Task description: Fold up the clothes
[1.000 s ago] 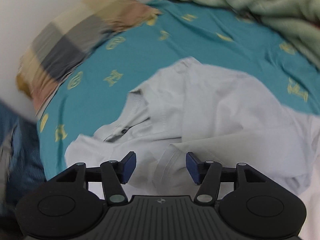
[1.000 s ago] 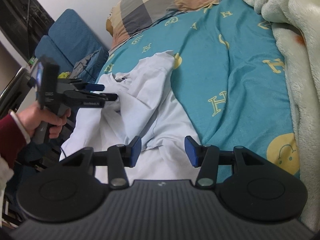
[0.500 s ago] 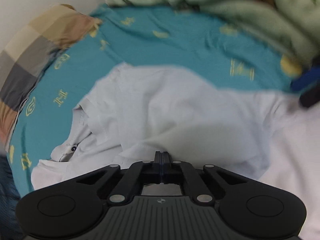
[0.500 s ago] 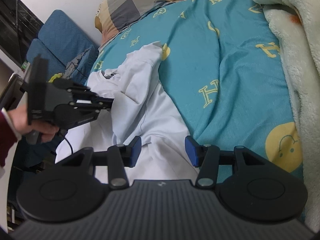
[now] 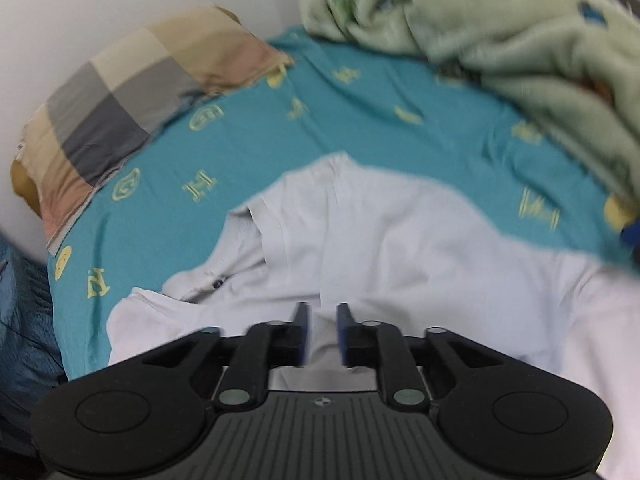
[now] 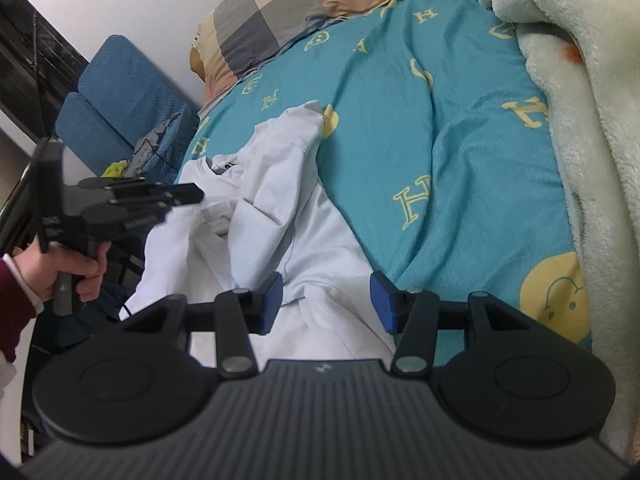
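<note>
A crumpled white shirt lies on the teal bed sheet, collar and button to the left. My left gripper hovers low over the shirt's near edge. Its jaws are opening, a narrow gap apart; white cloth shows in the gap, and the pads do not press on it. In the right wrist view the left gripper points at a raised fold of the shirt, held by a hand. My right gripper stands open above the shirt's lower part, with nothing gripped.
A checked pillow lies at the head of the bed. A fluffy pale green blanket is heaped along the right side. A blue padded chair stands beside the bed on the left. The sheet between shirt and blanket is bare.
The left jaws closed fully half a second ago and now stand slightly apart. The left gripper has lifted a little and swung back toward the pillow. The right gripper kept its width.
</note>
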`<action>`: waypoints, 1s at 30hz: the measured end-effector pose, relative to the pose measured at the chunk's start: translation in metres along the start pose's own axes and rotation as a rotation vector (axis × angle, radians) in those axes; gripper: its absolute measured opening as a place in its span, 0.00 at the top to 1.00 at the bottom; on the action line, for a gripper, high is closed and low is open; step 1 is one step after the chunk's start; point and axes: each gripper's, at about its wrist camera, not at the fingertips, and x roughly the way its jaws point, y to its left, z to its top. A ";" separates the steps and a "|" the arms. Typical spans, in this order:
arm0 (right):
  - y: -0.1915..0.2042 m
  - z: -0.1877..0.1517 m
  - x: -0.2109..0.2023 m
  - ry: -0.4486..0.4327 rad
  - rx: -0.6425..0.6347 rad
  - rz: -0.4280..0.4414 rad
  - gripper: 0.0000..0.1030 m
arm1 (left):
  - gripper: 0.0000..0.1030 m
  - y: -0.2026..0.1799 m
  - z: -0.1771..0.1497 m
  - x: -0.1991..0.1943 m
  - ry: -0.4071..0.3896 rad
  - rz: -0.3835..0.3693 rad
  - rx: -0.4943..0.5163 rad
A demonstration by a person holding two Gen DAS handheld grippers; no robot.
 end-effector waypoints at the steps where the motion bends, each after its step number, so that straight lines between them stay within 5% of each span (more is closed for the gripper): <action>1: -0.001 0.000 0.001 0.003 0.004 0.000 0.50 | 0.63 -0.001 0.000 0.006 0.010 0.011 0.019; 2: -0.002 0.000 0.002 0.005 0.008 0.000 0.50 | 0.54 -0.002 0.000 0.011 0.017 0.017 0.038; 15: -0.018 -0.005 0.022 0.074 0.103 -0.011 0.50 | 0.53 -0.039 -0.002 0.052 0.129 0.042 0.516; 22: -0.021 -0.006 0.022 0.084 0.126 -0.008 0.50 | 0.71 -0.059 -0.002 0.055 0.189 0.007 0.666; 24: -0.022 -0.005 0.020 0.080 0.133 -0.005 0.50 | 0.86 -0.064 -0.003 0.057 0.204 -0.004 0.693; 26: -0.022 -0.005 0.019 0.079 0.138 -0.001 0.50 | 1.00 -0.067 -0.003 0.059 0.226 -0.026 0.674; 30: -0.024 -0.005 0.019 0.079 0.144 0.007 0.50 | 1.00 -0.064 -0.004 0.051 0.203 -0.034 0.576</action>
